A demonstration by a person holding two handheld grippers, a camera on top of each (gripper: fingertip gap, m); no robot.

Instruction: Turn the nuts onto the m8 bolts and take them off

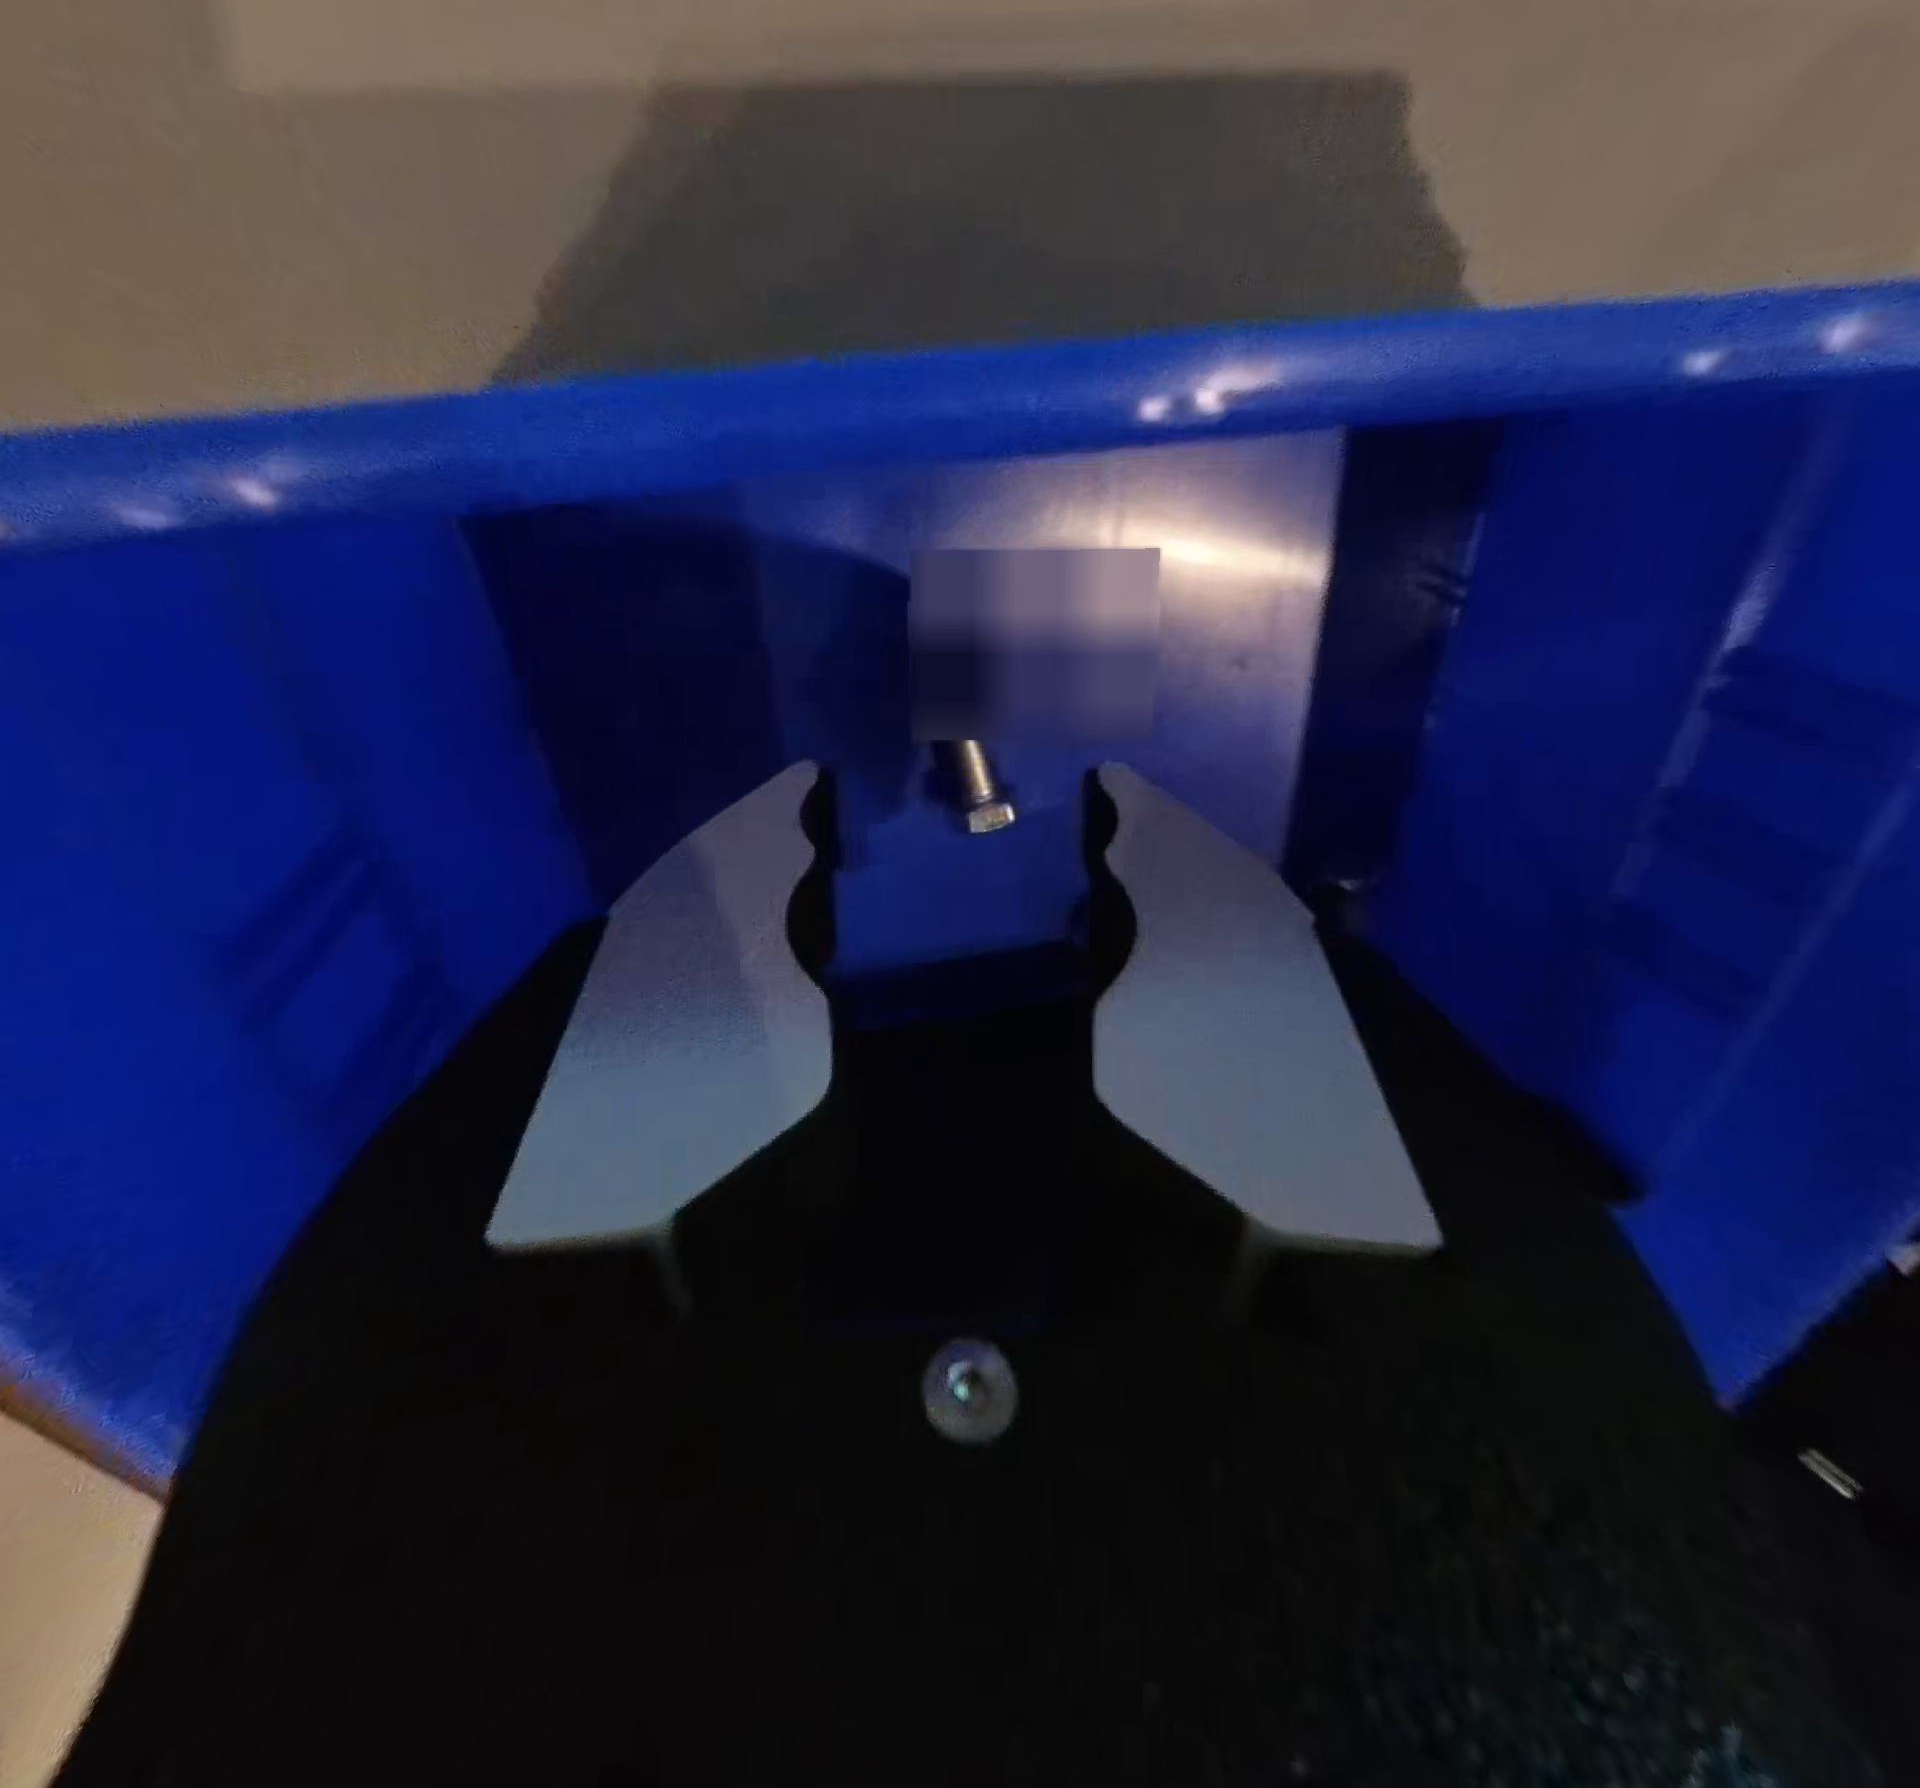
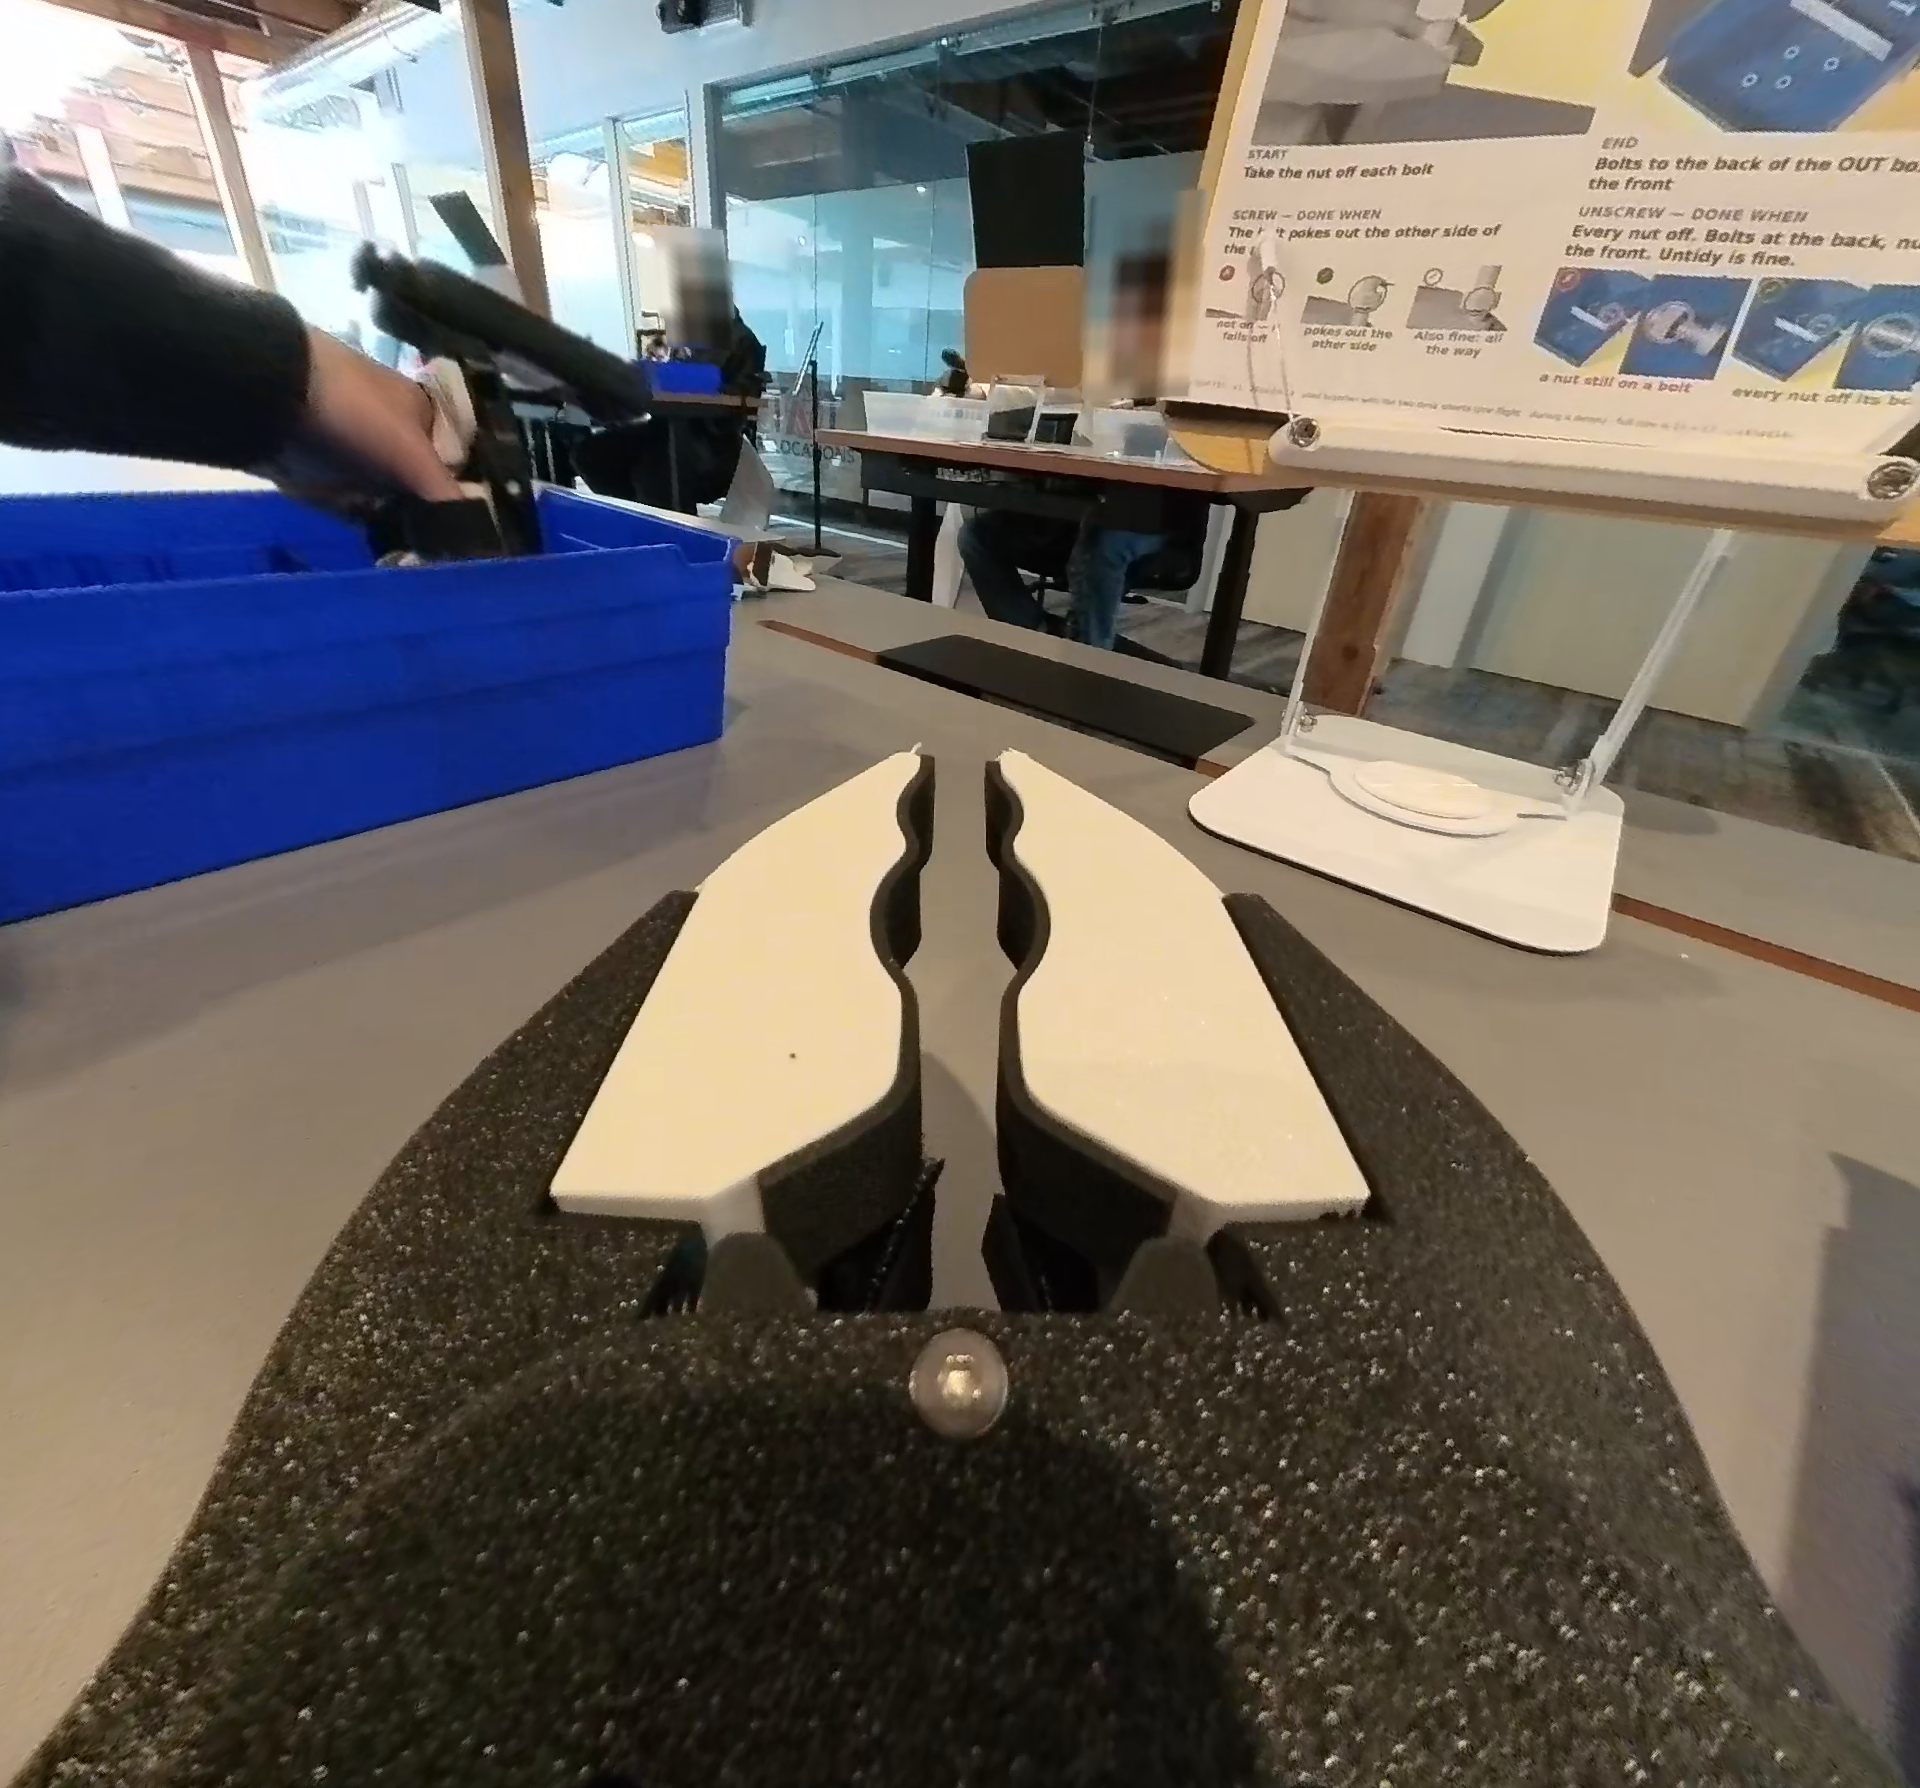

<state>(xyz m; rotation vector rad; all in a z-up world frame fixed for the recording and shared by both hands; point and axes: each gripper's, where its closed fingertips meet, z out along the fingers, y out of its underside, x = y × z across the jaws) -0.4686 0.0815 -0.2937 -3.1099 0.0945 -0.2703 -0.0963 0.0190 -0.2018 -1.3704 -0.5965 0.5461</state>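
two grippers show, one in each of the person's hands. the left gripper (image 1: 958,808) is down inside the blue bin (image 1: 935,408), and its fingers (image 1: 717,917) stand wide apart with nothing in them. one silver bolt (image 1: 975,796) lies on the bin floor just past the fingertips, between them but not touched, with its head toward the camera. a blur patch covers its far end, so i cannot tell if a nut is on it. the right gripper (image 2: 958,782) is outside, over the grey table (image 2: 312,1011). its white fingers (image 2: 821,959) are near each other with a thin gap, and they hold nothing. the blue bin (image 2: 364,678) sits to its left, and a white stand (image 2: 1434,834) with a paper sheet (image 2: 1600,138) is to its right.
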